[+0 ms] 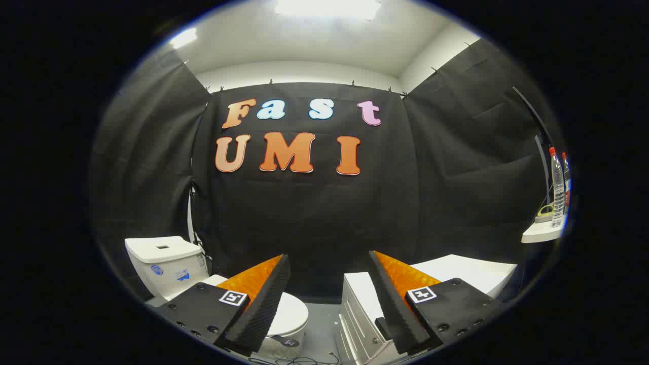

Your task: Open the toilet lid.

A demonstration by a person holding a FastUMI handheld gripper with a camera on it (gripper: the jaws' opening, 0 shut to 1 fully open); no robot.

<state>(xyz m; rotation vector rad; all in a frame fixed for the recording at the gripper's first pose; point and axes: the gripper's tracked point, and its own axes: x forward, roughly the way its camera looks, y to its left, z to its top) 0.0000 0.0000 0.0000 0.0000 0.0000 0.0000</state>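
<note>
A white toilet stands low on the left, its tank against the black cloth wall. The lid lies flat and closed over the bowl, partly hidden behind my left finger. My gripper is open, fingers spread wide with nothing between them. It hovers above and well back from the toilet; the left fingertip overlaps the lid in the view, and the right fingertip sits over a white cabinet.
A white drawer cabinet stands just right of the toilet, with grey floor between them and cables low in front. A small white shelf on the right wall carries water bottles.
</note>
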